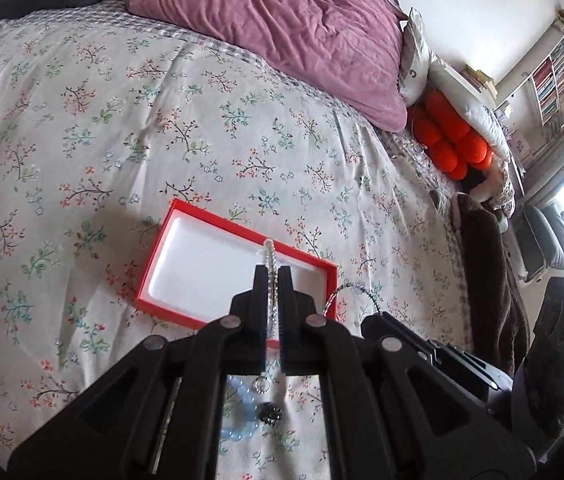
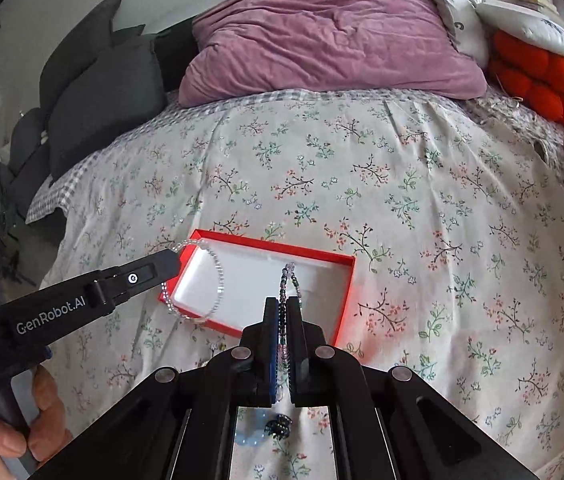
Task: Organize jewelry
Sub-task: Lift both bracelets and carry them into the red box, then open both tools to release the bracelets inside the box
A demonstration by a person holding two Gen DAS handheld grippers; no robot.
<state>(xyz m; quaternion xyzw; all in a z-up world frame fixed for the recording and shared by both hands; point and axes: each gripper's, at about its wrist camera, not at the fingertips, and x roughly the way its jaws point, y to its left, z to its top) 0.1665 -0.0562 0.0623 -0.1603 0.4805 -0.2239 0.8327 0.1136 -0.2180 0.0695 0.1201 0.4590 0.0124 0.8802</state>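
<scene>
An open red box (image 1: 217, 218) (image 2: 273, 245) with a white inside lies on the flowered bed cover (image 1: 161, 120). My left gripper (image 1: 273, 270) (image 2: 175, 258) is shut on a clear bead bracelet (image 1: 269, 252) (image 2: 217, 280), which hangs as a loop over the box's left end. My right gripper (image 2: 283, 302) (image 1: 376, 316) is shut on a dark multicolour bead bracelet (image 2: 290, 278) (image 1: 346, 292), held above the box's middle. On the cover below the grippers lie a pale blue bead bracelet (image 1: 241, 400) (image 2: 251, 434), a small ring (image 1: 261, 385) and a dark piece (image 1: 271, 414) (image 2: 279, 428).
A purple pillow (image 1: 282, 20) (image 2: 334, 32) lies at the head of the bed, with an orange knotted cushion (image 1: 450, 136) (image 2: 538, 76) to its right. Grey cushions (image 2: 101, 96) stand at the left. Brown cloth (image 1: 490, 264) hangs off the bed's right edge. A hand (image 2: 1, 436) holds the left gripper's handle.
</scene>
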